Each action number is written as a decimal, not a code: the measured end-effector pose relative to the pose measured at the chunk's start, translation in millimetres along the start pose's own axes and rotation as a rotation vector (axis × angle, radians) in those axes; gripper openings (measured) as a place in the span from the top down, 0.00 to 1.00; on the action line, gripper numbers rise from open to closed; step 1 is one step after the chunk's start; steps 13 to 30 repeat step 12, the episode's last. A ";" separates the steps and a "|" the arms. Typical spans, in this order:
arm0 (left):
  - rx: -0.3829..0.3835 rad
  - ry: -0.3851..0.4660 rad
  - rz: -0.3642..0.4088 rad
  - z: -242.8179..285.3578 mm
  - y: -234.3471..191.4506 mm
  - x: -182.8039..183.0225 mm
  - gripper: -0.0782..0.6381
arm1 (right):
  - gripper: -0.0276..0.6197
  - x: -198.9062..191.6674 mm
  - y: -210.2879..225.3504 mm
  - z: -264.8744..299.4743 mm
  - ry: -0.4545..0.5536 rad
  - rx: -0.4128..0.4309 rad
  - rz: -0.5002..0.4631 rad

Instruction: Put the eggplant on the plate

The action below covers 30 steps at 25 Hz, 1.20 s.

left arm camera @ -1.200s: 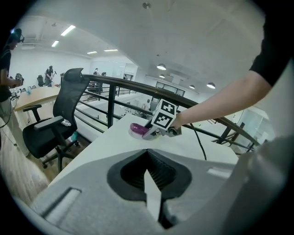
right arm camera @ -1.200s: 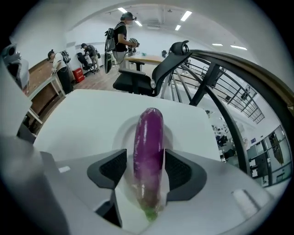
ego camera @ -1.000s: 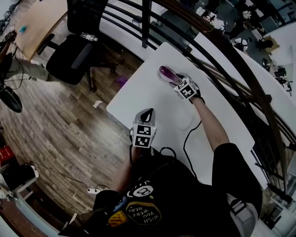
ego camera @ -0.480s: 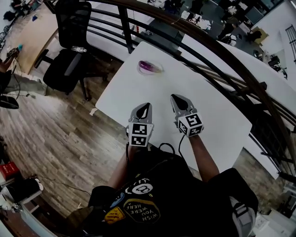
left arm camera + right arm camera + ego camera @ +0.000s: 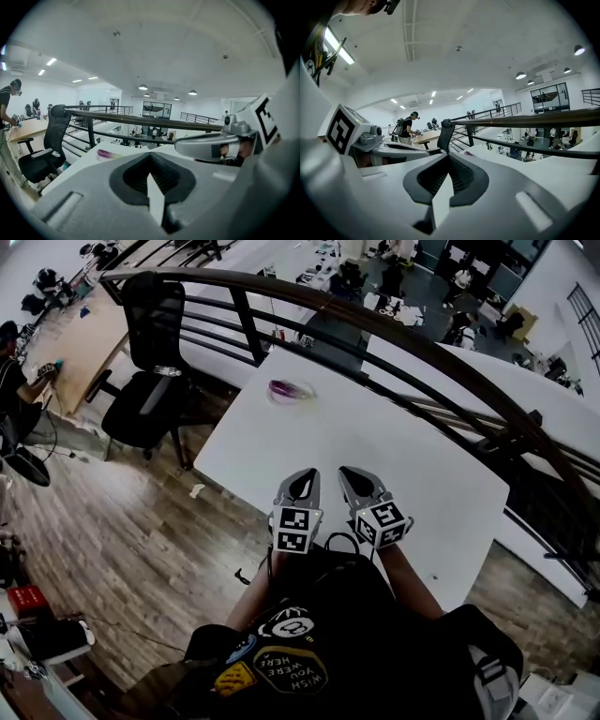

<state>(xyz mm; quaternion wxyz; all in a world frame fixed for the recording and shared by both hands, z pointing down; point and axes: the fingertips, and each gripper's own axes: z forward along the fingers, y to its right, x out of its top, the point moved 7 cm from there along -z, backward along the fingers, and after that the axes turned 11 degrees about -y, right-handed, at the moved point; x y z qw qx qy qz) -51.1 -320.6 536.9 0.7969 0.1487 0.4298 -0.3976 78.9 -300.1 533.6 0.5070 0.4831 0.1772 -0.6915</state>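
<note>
Seemingly the eggplant (image 5: 289, 388) lies on the plate (image 5: 310, 394) at 11 o'clock, near the table (image 5: 403, 460) edge; a knock could spill it. Jaws together and empty on left gripper (image 5: 302, 486) and right gripper (image 5: 353, 482).

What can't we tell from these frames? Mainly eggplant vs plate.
- Whether the eggplant lies fully inside the plate: too small in the head view, far off and seen from low down in the left gripper view.
- The plate's outline: pale, it blends into the white table in both views.
- The table's near edge: head view, covered by the person.
</note>
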 end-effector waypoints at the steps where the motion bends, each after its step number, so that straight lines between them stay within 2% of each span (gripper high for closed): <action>1: 0.004 0.007 0.008 -1.3 1.0 0.8 0.88 | 0.95 -1.5 0.7 -0.4 0.001 0.003 0.001; 6: 0.035 -0.010 0.029 -6.0 -3.3 -7.9 0.88 | 0.95 0.2 -2.0 4.1 0.011 0.025 -0.008; 12: 0.036 -0.024 0.061 -9.9 11.2 -19.2 0.88 | 0.95 0.2 -8.6 -1.0 0.028 0.058 -0.019; 30: 0.036 -0.024 0.061 -9.9 11.2 -19.2 0.88 | 0.95 0.2 -8.6 -1.0 0.028 0.058 -0.019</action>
